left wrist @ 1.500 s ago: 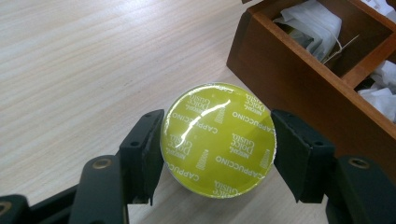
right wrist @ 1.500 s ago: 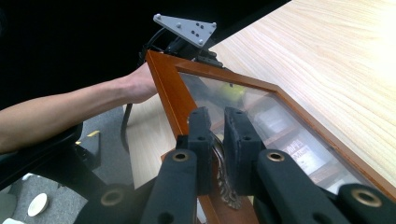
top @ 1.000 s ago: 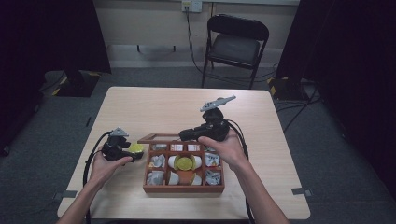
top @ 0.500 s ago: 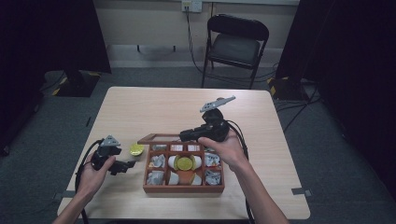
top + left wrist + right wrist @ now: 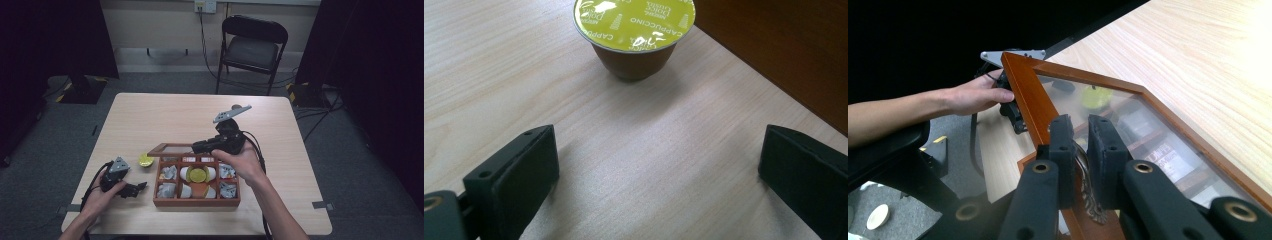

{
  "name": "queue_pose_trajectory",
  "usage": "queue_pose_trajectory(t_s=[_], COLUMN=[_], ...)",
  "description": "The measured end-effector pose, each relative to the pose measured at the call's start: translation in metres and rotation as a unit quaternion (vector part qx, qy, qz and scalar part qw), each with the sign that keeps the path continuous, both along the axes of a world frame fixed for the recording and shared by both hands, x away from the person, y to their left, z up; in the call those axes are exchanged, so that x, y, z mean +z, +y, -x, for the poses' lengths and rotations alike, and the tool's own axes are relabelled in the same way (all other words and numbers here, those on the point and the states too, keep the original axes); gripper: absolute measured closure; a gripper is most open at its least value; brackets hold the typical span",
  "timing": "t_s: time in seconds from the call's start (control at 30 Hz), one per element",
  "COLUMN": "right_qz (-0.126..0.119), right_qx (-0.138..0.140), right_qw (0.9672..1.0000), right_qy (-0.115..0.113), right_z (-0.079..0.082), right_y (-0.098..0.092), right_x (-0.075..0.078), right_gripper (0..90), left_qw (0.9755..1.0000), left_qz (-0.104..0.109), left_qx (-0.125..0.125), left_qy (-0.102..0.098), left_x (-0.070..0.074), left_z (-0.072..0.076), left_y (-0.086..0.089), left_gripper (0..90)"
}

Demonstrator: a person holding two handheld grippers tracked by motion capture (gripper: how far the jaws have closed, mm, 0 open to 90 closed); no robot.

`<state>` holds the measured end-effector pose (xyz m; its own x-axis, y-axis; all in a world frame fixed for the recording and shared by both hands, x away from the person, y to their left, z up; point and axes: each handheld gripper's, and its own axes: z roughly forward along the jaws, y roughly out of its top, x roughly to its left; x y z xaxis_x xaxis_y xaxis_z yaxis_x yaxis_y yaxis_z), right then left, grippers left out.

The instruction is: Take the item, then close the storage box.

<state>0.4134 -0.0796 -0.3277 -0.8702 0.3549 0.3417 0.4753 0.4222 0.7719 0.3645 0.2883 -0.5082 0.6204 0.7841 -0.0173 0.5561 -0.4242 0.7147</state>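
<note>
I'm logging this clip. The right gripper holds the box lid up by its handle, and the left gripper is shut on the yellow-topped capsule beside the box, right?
Not quite. The left gripper is open, and the capsule stands on the table ahead of its jaws, untouched; the left gripper view shows this. The rest holds: the right gripper holds the lid of the box up by its handle.

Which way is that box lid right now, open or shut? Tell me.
Open. The right claw grips the lid's metal handle, holding the glass lid lifted above the wooden box, compartments exposed.
</note>
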Motion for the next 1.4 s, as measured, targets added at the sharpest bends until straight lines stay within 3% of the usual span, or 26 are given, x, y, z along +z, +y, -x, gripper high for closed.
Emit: queue_pose_trajectory(t_s=[0.73,1.07,1.23,1.4], right_qz=[0.023,0.025,0.036,0.033], right_qx=[-0.002,0.006,0.007,0.016], right_qw=[0.9993,0.9994,0.9989,0.9988], right_qy=[-0.031,-0.025,-0.030,-0.034], right_z=[0.013,0.013,0.018,0.021], right_y=[0.004,0.004,0.005,0.004], right_x=[-0.002,-0.004,-0.005,-0.011], right_gripper=[81.7,81.7,81.7,81.8], left_qw=[1.0000,1.0000,1.0000,1.0000], left_qz=[-0.001,0.002,0.002,0.003], left_qx=[-0.005,-0.005,-0.005,-0.004], left_qy=[0.003,0.007,0.007,0.007], left_x=[0.000,0.000,0.000,0.000], left_z=[-0.001,-0.001,-0.001,-0.001], left_y=[0.000,-0.001,-0.001,-0.001], left_gripper=[0.8,0.0,0.0,0.0])
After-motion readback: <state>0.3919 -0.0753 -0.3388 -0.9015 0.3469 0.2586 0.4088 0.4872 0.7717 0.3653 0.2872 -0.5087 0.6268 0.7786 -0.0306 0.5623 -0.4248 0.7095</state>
